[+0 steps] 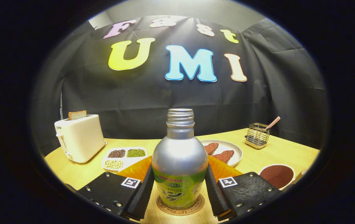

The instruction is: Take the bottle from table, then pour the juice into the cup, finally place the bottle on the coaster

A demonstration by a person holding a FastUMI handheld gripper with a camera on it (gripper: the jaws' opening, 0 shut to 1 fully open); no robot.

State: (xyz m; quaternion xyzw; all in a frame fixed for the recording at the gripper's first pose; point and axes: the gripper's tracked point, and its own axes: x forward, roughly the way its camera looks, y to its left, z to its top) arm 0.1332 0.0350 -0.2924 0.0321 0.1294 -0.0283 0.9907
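Observation:
A silver metal bottle [179, 149] with a green label and no cap stands upright on a round cork coaster [180, 207]. My gripper [179, 174] holds it at label height. The left finger [144, 189] and the right finger [215, 191] both press against its sides. A white cup [277, 175] with dark reddish-brown contents sits to the right, just beyond the right finger.
An orange dish [135, 170] lies right behind the bottle. Farther back are a plate with brown slices [235, 152], a white tray of beans [124, 157], a white toaster [79, 138] holding bread on the left, and a wire holder [257, 135] at the back right.

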